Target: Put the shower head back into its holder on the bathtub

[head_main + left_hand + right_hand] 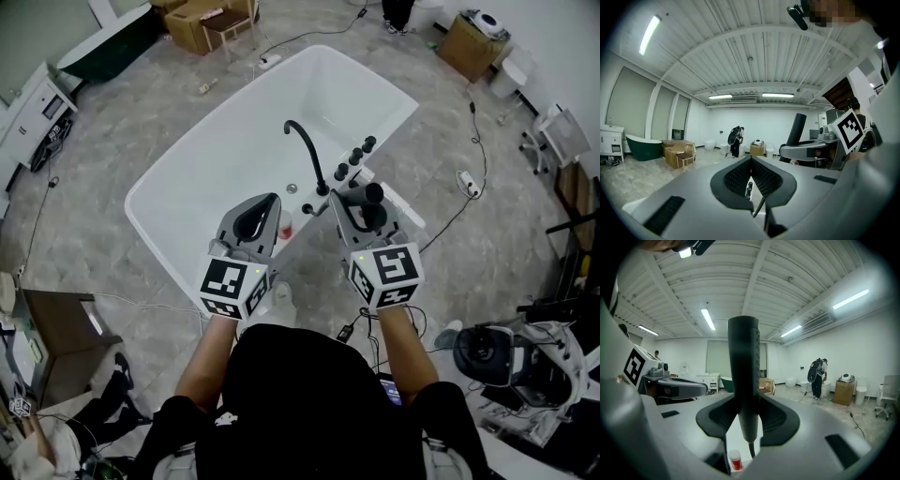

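A white bathtub point(206, 169) lies ahead of me, with a black curved tap point(306, 150) and black knobs point(357, 155) on its near rim. My right gripper point(361, 208) point(749, 401) is shut on the handle of the black shower head point(368, 197) point(744, 357), which stands upright between the pads above that rim. The left gripper view shows the same shower head point(796, 130) at its right. My left gripper point(253, 223) point(750, 164) is shut and holds nothing, level beside the right one. Which rim fitting is the holder I cannot tell.
A small red-and-white bottle point(284, 228) point(735, 460) stands on the rim between the grippers. Cardboard boxes point(202, 19) and a dark green tub point(112, 42) sit beyond the bath. Cables point(469, 178) run over the floor at right. A person point(816, 377) stands far off.
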`<state>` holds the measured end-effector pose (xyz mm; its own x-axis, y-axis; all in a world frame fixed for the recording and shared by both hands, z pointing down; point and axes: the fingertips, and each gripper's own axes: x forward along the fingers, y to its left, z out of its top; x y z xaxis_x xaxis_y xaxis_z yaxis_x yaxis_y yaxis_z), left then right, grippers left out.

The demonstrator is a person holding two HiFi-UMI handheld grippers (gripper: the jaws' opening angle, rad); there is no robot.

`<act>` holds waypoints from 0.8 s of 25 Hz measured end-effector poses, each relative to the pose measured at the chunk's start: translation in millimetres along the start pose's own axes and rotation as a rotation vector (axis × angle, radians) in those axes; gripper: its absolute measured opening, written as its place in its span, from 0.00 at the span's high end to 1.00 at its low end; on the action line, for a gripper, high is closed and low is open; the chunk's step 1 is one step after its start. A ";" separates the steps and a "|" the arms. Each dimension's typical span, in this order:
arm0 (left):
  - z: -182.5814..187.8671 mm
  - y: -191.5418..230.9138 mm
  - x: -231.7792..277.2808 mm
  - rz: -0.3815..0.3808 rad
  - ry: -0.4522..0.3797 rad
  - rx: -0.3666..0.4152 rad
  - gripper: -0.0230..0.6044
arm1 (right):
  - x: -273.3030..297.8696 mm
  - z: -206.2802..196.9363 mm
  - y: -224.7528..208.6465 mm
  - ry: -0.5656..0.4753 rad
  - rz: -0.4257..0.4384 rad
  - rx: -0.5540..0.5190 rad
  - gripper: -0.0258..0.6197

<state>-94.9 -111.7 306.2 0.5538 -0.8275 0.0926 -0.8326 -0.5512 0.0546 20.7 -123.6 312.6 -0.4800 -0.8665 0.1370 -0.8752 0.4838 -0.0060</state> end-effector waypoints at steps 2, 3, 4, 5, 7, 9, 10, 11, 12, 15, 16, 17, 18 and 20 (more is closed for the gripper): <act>10.4 8.1 17.9 -0.014 0.010 -0.006 0.94 | 14.1 8.9 -11.8 0.015 -0.011 0.005 0.74; 16.5 12.5 27.3 -0.021 0.016 -0.008 0.94 | 22.0 14.1 -17.7 0.023 -0.015 0.008 0.74; 19.5 17.5 35.0 -0.029 0.023 -0.010 0.94 | 29.7 16.4 -21.4 0.031 -0.020 0.010 0.74; 18.2 23.0 40.2 -0.038 0.028 -0.011 0.94 | 36.8 14.6 -22.6 0.038 -0.026 0.012 0.74; 7.6 34.9 46.3 -0.056 0.033 -0.016 0.94 | 49.6 3.7 -20.7 0.047 -0.041 0.017 0.74; 0.9 45.5 54.6 -0.071 0.040 -0.023 0.94 | 61.9 -2.8 -21.9 0.056 -0.056 0.022 0.74; 1.3 49.6 61.1 -0.079 0.045 -0.027 0.94 | 68.3 -2.6 -25.2 0.062 -0.061 0.025 0.74; 2.6 53.5 68.4 -0.087 0.051 -0.030 0.94 | 75.0 -1.6 -29.5 0.069 -0.066 0.028 0.74; 4.0 57.7 76.4 -0.095 0.058 -0.034 0.94 | 82.3 -0.5 -34.3 0.078 -0.071 0.032 0.74; 9.7 73.3 108.0 -0.115 0.083 -0.055 0.94 | 110.7 4.8 -54.0 0.107 -0.082 0.042 0.74; 12.0 76.5 118.5 -0.120 0.093 -0.062 0.94 | 119.3 6.8 -61.2 0.117 -0.083 0.045 0.74; 13.3 77.8 126.1 -0.123 0.103 -0.066 0.94 | 125.1 7.5 -66.3 0.128 -0.081 0.047 0.74; 12.7 78.3 129.8 -0.126 0.111 -0.066 0.94 | 128.5 6.1 -68.2 0.135 -0.079 0.050 0.74; 4.7 82.5 129.1 -0.127 0.122 -0.064 0.94 | 133.5 -1.8 -63.1 0.144 -0.071 0.054 0.74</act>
<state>-92.0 -264.5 317.9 0.6527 -0.7305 0.2009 -0.7571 -0.6390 0.1363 12.0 -269.5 333.0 -0.4065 -0.8698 0.2796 -0.9104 0.4114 -0.0439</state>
